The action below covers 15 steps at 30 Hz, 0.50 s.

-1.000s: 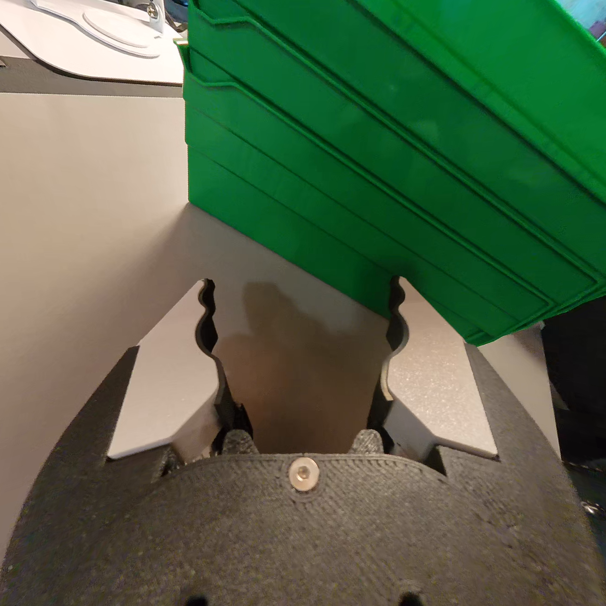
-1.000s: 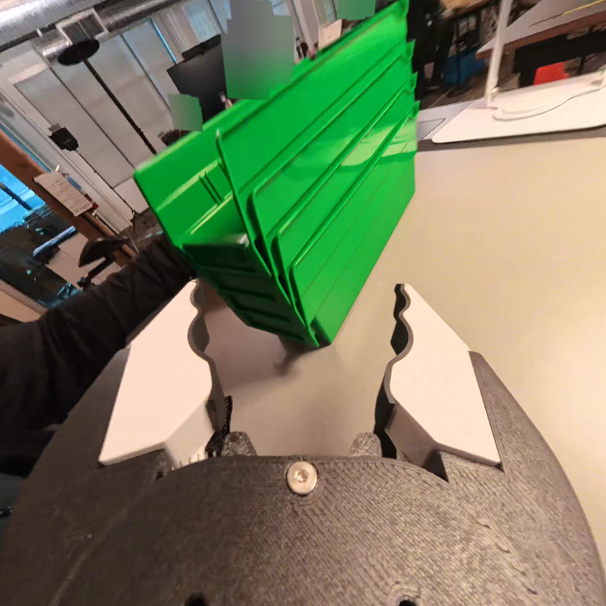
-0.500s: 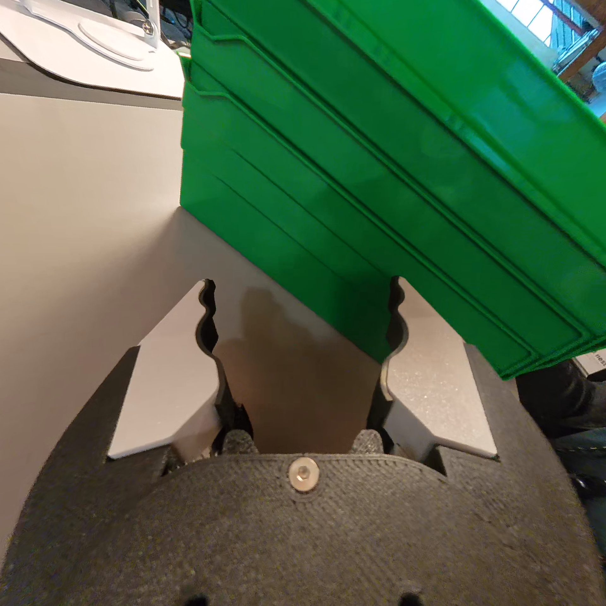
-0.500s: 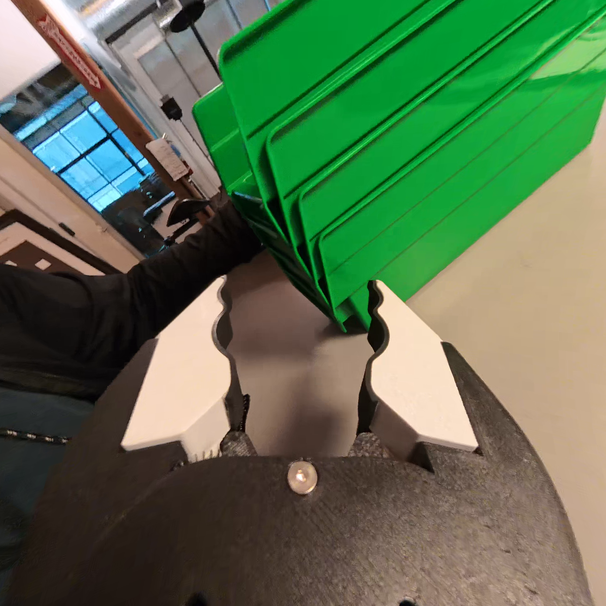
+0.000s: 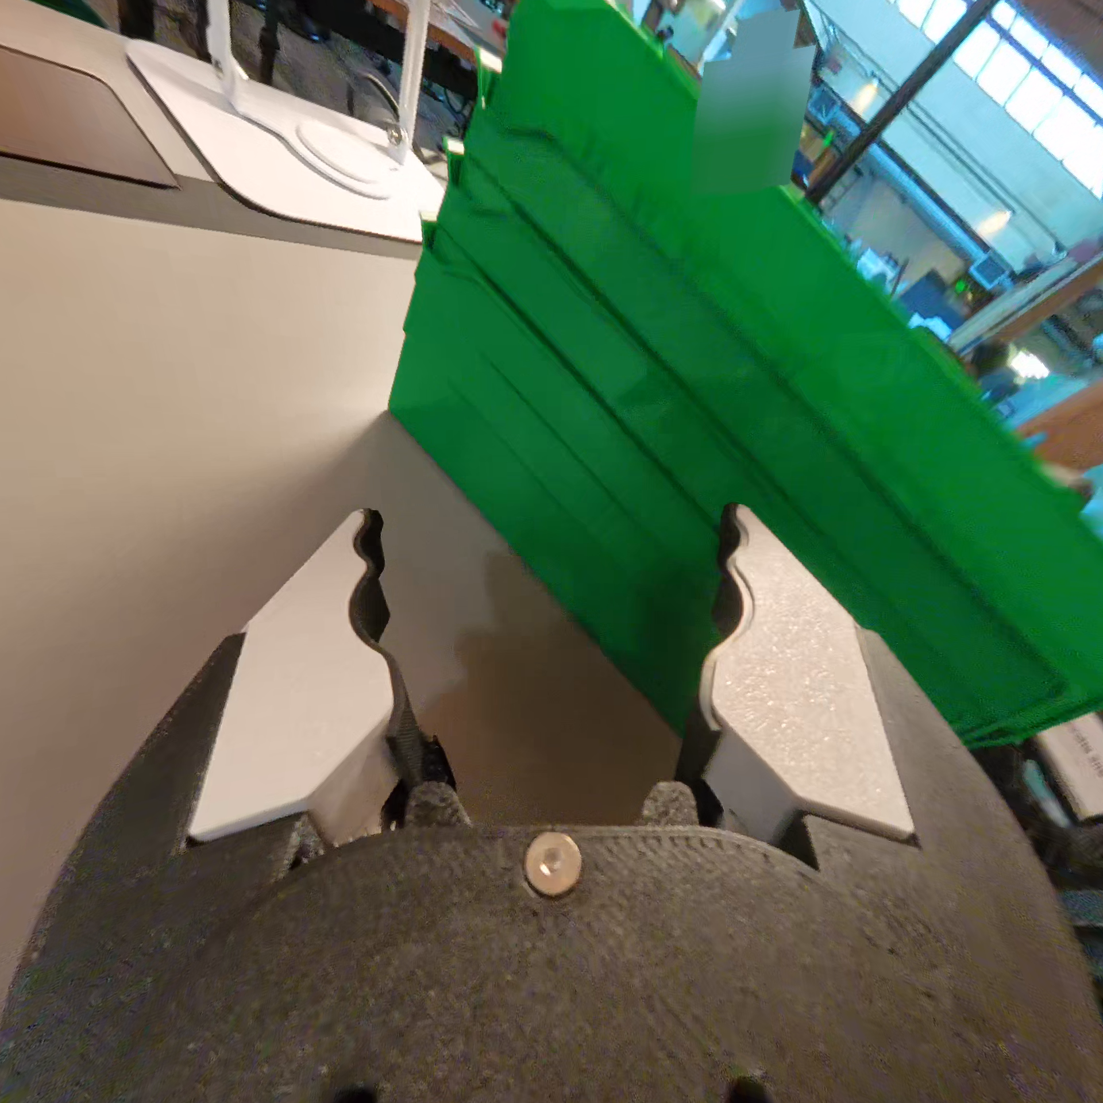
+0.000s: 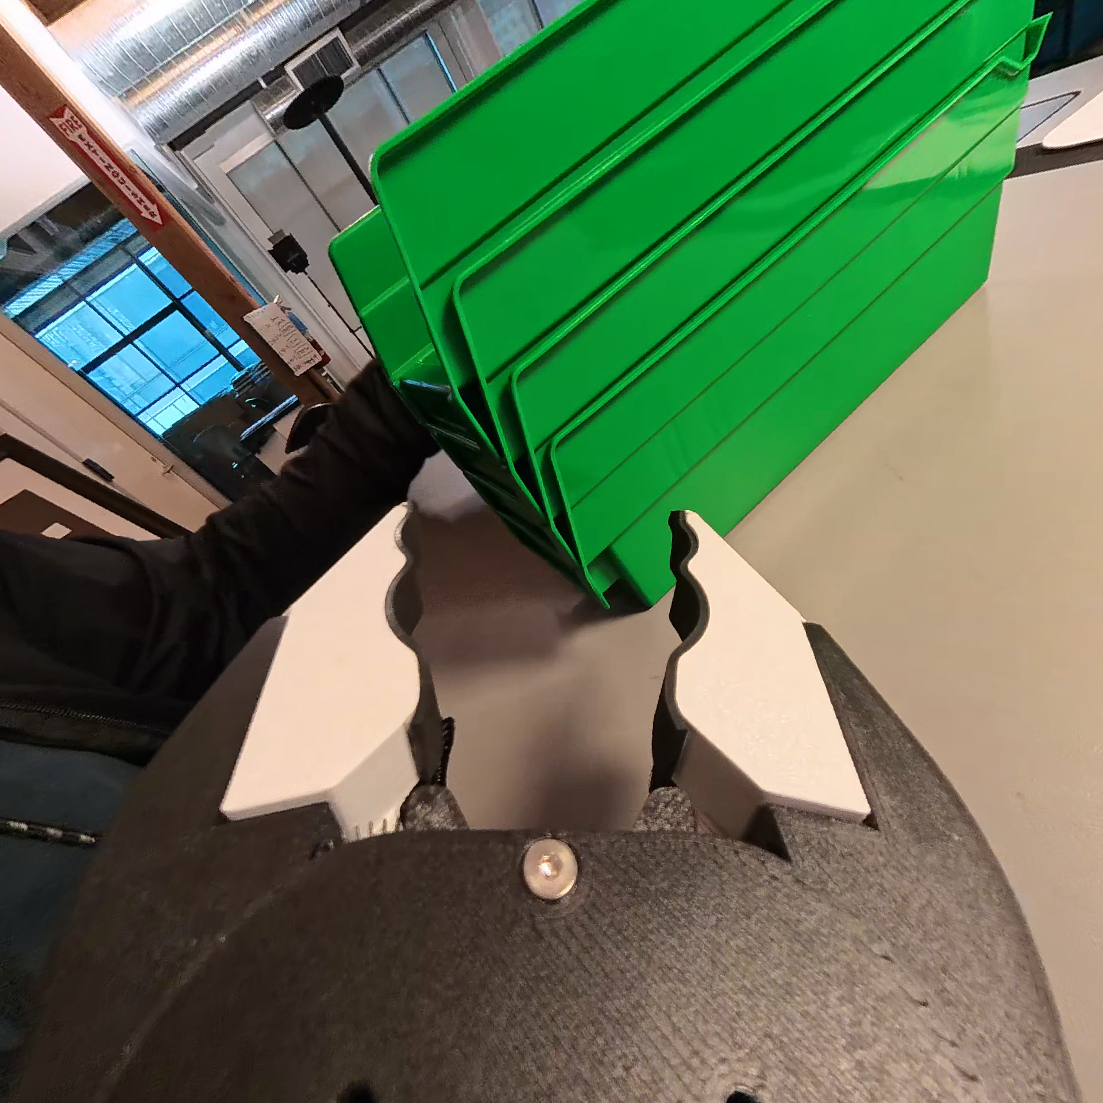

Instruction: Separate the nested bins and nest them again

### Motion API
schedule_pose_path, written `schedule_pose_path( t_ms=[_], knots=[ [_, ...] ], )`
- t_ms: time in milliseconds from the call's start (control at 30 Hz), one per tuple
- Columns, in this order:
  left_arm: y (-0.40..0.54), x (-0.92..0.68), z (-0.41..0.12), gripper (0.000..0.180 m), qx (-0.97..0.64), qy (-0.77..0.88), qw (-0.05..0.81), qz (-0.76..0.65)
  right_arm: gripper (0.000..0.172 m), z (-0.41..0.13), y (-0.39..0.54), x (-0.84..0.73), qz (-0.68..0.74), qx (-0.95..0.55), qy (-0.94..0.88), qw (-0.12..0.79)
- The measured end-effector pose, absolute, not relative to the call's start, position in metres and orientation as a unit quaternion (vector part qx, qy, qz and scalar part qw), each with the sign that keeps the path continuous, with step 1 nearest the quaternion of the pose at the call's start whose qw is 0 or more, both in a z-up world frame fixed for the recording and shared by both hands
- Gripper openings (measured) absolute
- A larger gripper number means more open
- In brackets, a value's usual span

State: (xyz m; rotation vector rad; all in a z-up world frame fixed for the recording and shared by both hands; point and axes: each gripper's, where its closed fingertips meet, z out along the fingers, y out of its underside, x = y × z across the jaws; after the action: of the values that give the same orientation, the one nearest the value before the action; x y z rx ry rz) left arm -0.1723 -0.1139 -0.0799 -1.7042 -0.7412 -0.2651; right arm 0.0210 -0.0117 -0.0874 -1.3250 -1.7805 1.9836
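A stack of nested green bins (image 5: 686, 388) stands tilted in the left wrist view, on a beige table (image 5: 149, 388). My left gripper (image 5: 550, 525) is open and holds nothing. The stack's lower side wall lies between its fingers, close to the right finger (image 5: 776, 656), and neither pad presses on it. In the right wrist view the same stack (image 6: 746, 286) shows its stepped rims. My right gripper (image 6: 543, 516) is open and holds nothing. The stack's near bottom corner (image 6: 627, 585) sits just inside its right fingertip (image 6: 716, 597).
A white stand base (image 5: 286, 143) lies on the table behind the stack, and its edge shows in the right wrist view (image 6: 1074, 128). A black sleeve (image 6: 239, 537) reaches to the far side of the stack. Bare table (image 6: 955, 537) lies right of the bins.
My right gripper came up to the stack's near corner and its jaws narrowed, without closing on anything. My left gripper tilted upward beside the stack and its jaws opened slightly wider.
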Motion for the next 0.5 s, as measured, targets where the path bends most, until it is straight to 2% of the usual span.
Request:
schedule_pose_path(
  t_ms=[100, 300, 500],
  knots=[
    [-0.11, -0.169, -0.044, 0.11, -0.725, -0.33, 0.593, -0.118, 0.086, -0.088, -0.014, 0.022, 0.663, -0.441, -0.6, 0.076],
    [-0.077, -0.151, 0.015, 0.112, -0.768, -0.299, 0.565, -0.039, 0.085, -0.086, -0.015, 0.03, 0.674, -0.431, -0.598, 0.054],
    [-0.043, -0.134, 0.006, 0.121, -0.833, -0.274, 0.478, 0.04, 0.085, -0.081, -0.014, 0.034, 0.687, -0.424, -0.589, 0.05]
  ],
)
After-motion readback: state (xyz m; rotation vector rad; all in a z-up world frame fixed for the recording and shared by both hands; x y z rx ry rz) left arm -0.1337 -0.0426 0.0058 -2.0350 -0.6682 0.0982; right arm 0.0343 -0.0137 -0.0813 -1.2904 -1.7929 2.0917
